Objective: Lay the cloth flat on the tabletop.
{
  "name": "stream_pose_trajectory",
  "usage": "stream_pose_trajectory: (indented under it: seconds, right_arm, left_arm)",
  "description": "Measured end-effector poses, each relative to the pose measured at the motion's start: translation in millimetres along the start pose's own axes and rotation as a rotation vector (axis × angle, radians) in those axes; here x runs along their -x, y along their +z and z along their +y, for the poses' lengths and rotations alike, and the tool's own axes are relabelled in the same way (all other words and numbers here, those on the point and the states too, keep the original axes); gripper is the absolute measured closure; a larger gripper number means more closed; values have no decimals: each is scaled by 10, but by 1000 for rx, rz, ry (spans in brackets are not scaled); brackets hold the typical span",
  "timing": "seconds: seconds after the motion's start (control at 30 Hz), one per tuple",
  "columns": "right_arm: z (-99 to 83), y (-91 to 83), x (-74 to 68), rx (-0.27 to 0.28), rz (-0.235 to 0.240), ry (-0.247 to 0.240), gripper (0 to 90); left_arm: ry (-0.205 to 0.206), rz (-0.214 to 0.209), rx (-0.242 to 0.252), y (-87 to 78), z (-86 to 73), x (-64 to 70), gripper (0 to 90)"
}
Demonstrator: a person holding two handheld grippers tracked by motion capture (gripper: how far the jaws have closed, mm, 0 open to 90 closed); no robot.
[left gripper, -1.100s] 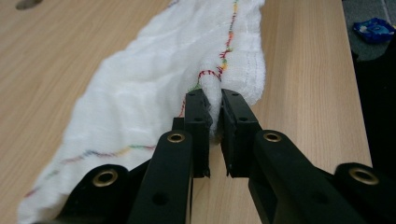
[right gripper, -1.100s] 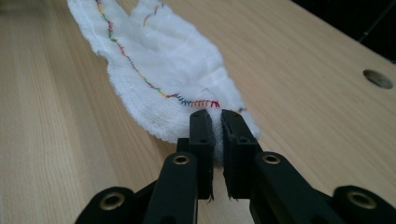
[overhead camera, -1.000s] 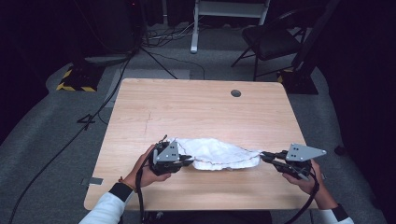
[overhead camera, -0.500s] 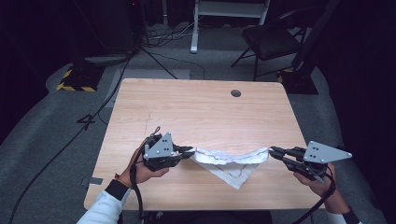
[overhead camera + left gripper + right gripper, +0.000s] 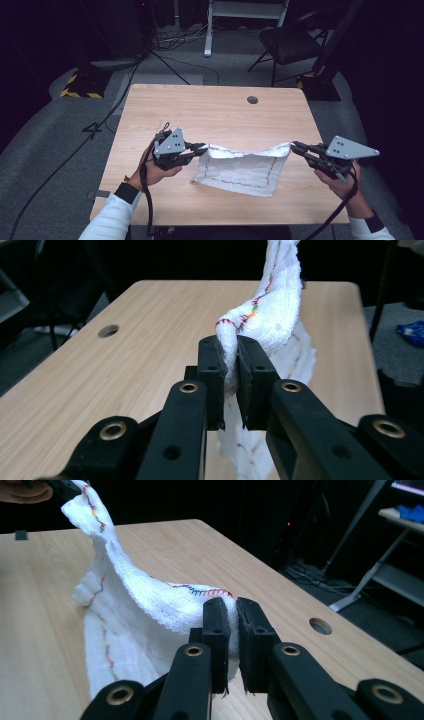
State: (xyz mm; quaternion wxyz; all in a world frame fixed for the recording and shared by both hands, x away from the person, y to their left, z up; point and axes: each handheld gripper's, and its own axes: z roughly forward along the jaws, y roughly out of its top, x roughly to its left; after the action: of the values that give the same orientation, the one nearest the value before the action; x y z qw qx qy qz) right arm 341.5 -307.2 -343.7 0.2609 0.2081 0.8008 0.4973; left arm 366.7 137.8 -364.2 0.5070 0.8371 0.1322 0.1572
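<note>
- My left claw point(image 5: 202, 148) pinches one corner of the white cloth point(image 5: 245, 167).
- My right claw point(image 5: 296, 148) pinches the other corner.
- Cloth hangs stretched between them, above the table's point(image 5: 210, 107) near edge.

Since 1.0 s ago: white cloth point(image 5: 243, 167) no longer a crumpled heap on the surface point(image 5: 210, 112). Now raised and stretched into a sheet, top edge taut, lower part hanging down. Right gripper point(image 5: 296, 148) has moved outward toward the surface's right edge and lifted. Left gripper point(image 5: 201, 151) has lifted slightly. Gap between the two grippers has widened.
</note>
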Motion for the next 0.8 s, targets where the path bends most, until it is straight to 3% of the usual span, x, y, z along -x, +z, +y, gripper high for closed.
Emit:
stream_pose_trajectory:
  seconds: [0.2, 0.23, 0.33, 0.37, 0.43, 0.53, 0.6, 0.73, 0.8]
  right_arm:
    - [-80, 459, 237, -86, -8, 51, 836]
    - [-111, 611, 328, -108, -10, 64, 835]
    - [-128, 747, 421, -132, -24, 75, 835]
    - [-139, 882, 500, -155, -25, 83, 835]
    - [-145, 951, 530, -169, -40, 72, 835]
    - [-203, 1246, 653, -231, -49, 94, 835]
    - [-222, 1318, 677, -241, -49, 106, 835]
    - [-310, 1630, 765, -298, -64, 128, 835]
    - [-332, 1682, 785, -308, -70, 136, 835]
  left_arm:
    - [-72, 48, -46, 240, -158, -320, 822]
    - [-84, 56, -56, 282, -190, -373, 821]
    - [-111, 82, -88, 409, -282, -534, 821]
    - [-121, 89, -98, 453, -313, -579, 820]
    - [-141, 97, -115, 541, -377, -674, 821]
    - [-166, 127, -148, 674, -465, -791, 820]
    - [-190, 136, -161, 751, -518, -879, 820]
    - [-213, 165, -196, 895, -577, -1022, 820]
    - [-223, 170, -219, 965, -600, -1078, 819]
